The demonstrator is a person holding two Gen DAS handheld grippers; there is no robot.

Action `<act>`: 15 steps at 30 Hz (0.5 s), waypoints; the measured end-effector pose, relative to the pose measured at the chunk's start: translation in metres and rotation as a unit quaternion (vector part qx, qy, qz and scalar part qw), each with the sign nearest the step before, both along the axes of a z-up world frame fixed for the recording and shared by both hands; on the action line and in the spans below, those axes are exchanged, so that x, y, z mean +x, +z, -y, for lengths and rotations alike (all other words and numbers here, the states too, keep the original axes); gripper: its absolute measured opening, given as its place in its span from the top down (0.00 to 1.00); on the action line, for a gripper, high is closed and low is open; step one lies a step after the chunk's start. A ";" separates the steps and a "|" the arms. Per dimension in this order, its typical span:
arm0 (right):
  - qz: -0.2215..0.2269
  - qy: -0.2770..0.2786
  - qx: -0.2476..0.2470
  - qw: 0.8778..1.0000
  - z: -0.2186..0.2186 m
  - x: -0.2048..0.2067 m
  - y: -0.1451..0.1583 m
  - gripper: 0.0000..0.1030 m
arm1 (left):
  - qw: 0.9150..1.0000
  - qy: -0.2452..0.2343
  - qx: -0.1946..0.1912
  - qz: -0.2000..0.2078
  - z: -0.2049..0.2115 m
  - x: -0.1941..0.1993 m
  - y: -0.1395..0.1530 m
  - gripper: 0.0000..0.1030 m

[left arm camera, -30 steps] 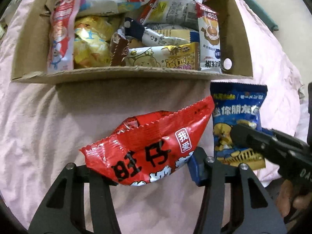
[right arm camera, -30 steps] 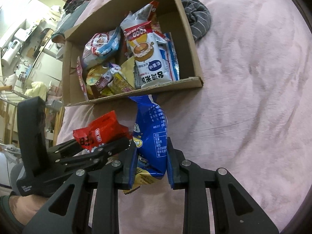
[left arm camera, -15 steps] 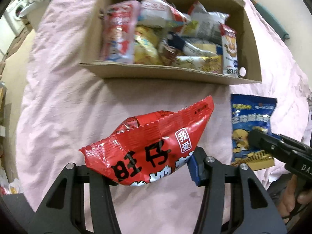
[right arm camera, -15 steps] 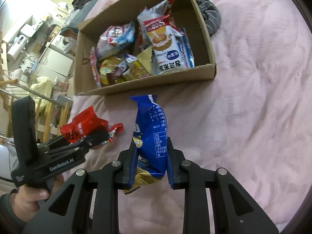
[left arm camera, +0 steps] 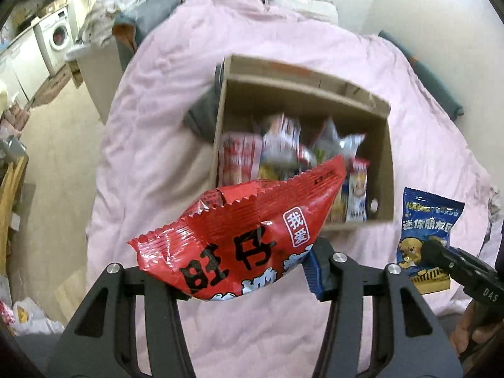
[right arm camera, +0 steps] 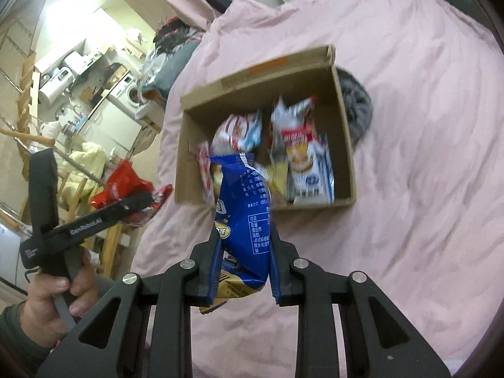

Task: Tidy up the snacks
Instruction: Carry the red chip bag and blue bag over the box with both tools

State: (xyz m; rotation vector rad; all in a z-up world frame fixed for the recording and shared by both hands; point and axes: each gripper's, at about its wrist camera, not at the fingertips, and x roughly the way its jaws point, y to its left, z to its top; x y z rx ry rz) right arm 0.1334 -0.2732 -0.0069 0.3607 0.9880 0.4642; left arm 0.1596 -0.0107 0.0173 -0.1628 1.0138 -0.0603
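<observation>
The open brown cardboard box [right arm camera: 343, 145], packed with assorted snack packets [right arm camera: 310, 170], sat on the bed's pink blanket [right arm camera: 425, 189]. On the near side of the box, the left gripper [left arm camera: 239, 271] was clenched on a crinkled red foil snack bag [left arm camera: 239, 236], held above the blanket. To the right of it, also short of the box, the right gripper [right arm camera: 244, 267] gripped a blue snack packet [right arm camera: 245, 220] upright, its top edge overlapping the box's near wall.
</observation>
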 end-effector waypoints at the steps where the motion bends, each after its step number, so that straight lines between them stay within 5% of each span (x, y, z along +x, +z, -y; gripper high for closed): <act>1: 0.002 -0.004 0.001 1.000 0.001 0.007 0.002 0.74 | 1.000 0.001 -0.003 0.004 0.000 0.008 0.002 0.53; 11: 0.027 -0.049 -0.041 0.998 -0.001 0.064 0.010 0.74 | 0.999 -0.023 -0.019 0.012 0.021 0.059 -0.004 0.52; 15: 0.084 -0.081 -0.089 0.989 0.002 0.066 -0.004 0.74 | 0.998 -0.052 -0.026 0.005 0.034 0.076 -0.020 0.52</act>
